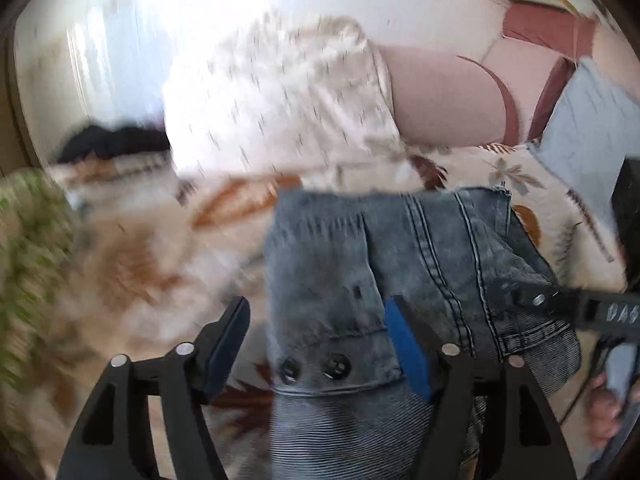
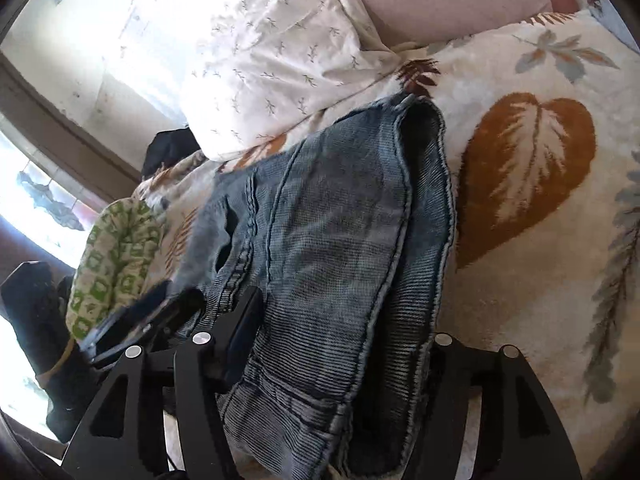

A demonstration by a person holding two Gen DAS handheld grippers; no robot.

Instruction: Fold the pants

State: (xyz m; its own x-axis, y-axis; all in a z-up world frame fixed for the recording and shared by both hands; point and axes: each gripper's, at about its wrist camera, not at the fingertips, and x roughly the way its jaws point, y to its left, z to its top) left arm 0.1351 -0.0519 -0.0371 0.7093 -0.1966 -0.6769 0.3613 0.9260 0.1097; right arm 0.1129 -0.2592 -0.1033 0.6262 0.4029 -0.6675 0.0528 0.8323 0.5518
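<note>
Grey-blue denim pants (image 1: 400,264) lie folded lengthwise on a leaf-patterned blanket (image 1: 132,256). My left gripper (image 1: 320,344) is open, its fingers spread on either side of the waistband with two dark buttons (image 1: 316,366); the blue pad (image 1: 406,344) rests on the denim. In the right wrist view the pants (image 2: 332,240) run away from me. My right gripper (image 2: 344,320) is open, with the folded denim between its spread jaws; its right finger is hidden behind the cloth. The right gripper (image 1: 516,300) shows in the left wrist view on the pants' right edge.
A white pillow with small sprigs (image 2: 272,52) and a pink cushion (image 1: 444,100) lie beyond the pants. A green-patterned cloth (image 2: 116,256) sits at the left, dark clothing (image 2: 168,148) behind it. A grey-blue folded item (image 1: 592,120) lies at the right.
</note>
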